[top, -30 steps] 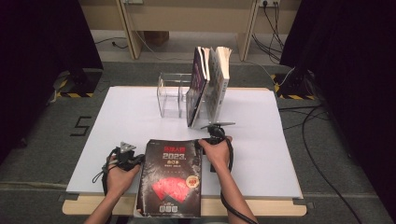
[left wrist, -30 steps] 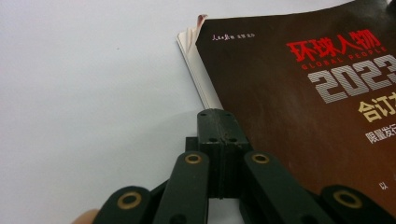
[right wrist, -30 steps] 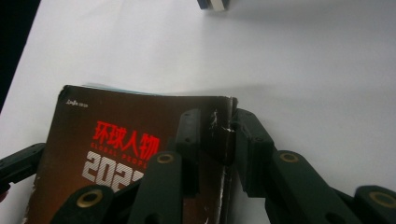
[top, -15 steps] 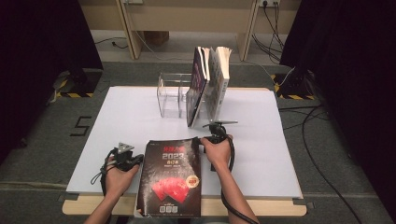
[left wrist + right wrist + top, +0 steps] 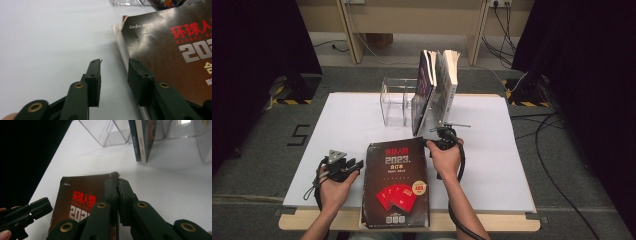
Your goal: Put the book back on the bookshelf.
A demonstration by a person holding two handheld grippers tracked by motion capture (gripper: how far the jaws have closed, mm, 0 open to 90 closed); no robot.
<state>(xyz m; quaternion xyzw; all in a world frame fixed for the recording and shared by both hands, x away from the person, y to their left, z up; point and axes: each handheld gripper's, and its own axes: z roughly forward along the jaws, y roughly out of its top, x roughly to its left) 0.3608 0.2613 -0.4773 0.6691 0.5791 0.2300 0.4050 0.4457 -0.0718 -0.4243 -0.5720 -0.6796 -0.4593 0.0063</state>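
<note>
My right claw [image 5: 117, 182] pinches the far right corner of the dark book [image 5: 397, 185] with red letters — my left claw [image 5: 113, 75] has just been opening, nothing between its jaws.

A: Left tool [image 5: 353, 165] let go of the magazine [image 5: 397, 187]'s left edge, jaws just opened, nothing between them.
B: Right tool [image 5: 429, 143]?
A: Clamped on the far right corner (lifted a bit off the tabletop [image 5: 342, 125]).

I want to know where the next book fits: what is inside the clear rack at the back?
Two upright books fill the clear rack's right end, leaning slightly. Its left compartments look empty. The books hide whatever lies behind them.
</note>
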